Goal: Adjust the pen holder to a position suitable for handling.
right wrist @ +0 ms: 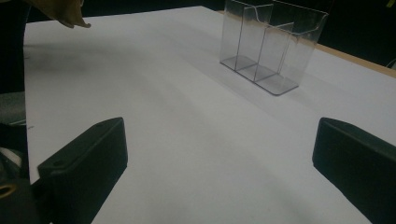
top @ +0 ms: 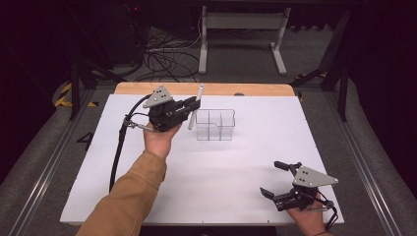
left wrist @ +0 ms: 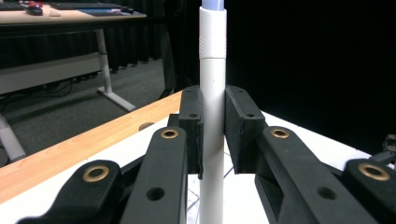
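A white marker pen (top: 195,109) with a capped end stands nearly upright in my left gripper (top: 194,104), which is shut on it just left of the clear plastic organizer (top: 215,125). In the left gripper view the white pen (left wrist: 212,116) runs straight up between the two black pads (left wrist: 243,128), both pressed against its barrel. The organizer (right wrist: 268,44) has several upright compartments and looks bare inside. My right gripper (top: 273,180) rests at the table's near right corner, its jaws wide apart with nothing between them.
A white sheet (top: 206,162) covers the table, with a wooden edge (top: 206,89) at the back. A cable (top: 118,147) trails from the left gripper along the left side. Beyond the table are a desk frame (top: 241,29) and floor cables.
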Demonstrator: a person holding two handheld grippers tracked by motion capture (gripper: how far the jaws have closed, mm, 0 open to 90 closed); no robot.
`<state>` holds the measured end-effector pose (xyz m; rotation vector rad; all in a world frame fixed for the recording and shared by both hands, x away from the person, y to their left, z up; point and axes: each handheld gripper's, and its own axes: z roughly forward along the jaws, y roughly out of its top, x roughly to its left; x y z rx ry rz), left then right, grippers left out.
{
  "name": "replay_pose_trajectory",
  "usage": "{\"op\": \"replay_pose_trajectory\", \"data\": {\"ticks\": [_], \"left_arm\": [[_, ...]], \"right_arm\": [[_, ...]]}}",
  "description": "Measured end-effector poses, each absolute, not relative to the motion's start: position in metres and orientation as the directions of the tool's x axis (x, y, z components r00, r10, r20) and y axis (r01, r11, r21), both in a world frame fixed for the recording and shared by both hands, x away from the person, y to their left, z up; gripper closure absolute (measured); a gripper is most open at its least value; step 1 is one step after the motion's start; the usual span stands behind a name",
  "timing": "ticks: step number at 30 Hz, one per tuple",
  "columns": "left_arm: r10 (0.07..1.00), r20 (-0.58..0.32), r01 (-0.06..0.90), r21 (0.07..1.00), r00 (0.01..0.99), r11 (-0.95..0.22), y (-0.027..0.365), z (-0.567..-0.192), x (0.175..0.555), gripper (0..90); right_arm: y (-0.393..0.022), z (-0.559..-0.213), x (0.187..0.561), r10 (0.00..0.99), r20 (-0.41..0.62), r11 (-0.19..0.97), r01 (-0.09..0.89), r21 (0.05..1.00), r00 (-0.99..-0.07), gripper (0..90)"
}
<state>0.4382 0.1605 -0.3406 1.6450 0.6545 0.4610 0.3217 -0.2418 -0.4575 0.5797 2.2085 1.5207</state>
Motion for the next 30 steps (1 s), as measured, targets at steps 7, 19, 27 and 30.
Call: {"op": "replay_pose_trajectory", "data": {"ticks": [7,19,27,30], "left_arm": [[0.632,-0.038,0.120,0.989,0.774,-0.087,0.150,-0.343,0.451,78.1],[0.619,-0.044,0.107,0.992,0.784,-0.065,0.135,-0.354,0.466,78.1],[0.617,-0.053,0.112,0.992,0.785,-0.058,0.123,-0.359,0.479,78.1],[0.620,-0.058,0.116,0.992,0.782,-0.054,0.118,-0.364,0.485,78.1]], "right_arm": [[-0.242,-0.458,0.322,0.537,-0.083,0.323,0.114,0.940,-0.840,3.5],[-0.243,-0.457,0.322,0.532,-0.070,0.305,0.115,0.945,-0.844,3.5],[-0.244,-0.458,0.320,0.528,-0.062,0.299,0.117,0.947,-0.847,3.4],[-0.248,-0.458,0.318,0.534,-0.046,0.283,0.127,0.951,-0.844,3.4]]}}
